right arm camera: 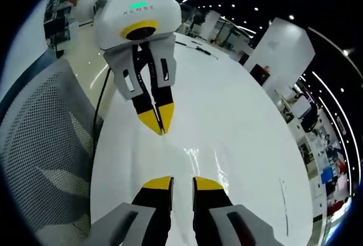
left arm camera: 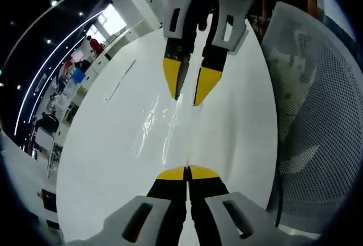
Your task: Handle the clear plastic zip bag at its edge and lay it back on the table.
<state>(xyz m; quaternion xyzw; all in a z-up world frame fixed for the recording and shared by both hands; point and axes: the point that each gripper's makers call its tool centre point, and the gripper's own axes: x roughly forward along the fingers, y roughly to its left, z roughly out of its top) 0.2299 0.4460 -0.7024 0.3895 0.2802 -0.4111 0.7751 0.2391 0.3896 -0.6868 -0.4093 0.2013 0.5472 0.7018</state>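
I see the clear zip bag (left arm camera: pixel 161 124) lying flat on the white table (left arm camera: pixel 102 144), visible mostly as glints and creases between the 2 grippers. In the left gripper view, the left gripper (left arm camera: pixel 187 173) rises from the bottom with its 2 yellow tips pressed together, no gap between them; the tips sit at the near edge of the bag, but I cannot tell whether film is pinched between them. In the same view the right gripper (left arm camera: pixel 190 90) enters from the top, its yellow tips parted with a narrow gap, pointing down at the far part of the bag. In the right gripper view, the right gripper (right arm camera: pixel 182 183) shows the same parted jaws with bare table visible between them, and nothing held. There the left gripper (right arm camera: pixel 159 122) appears opposite with its tips closed to a point just above the table. The bag (right arm camera: pixel 195 161) reads there as faint shine between both sets of tips. A grey mesh chair (left arm camera: pixel 317 115) stands beside the table.
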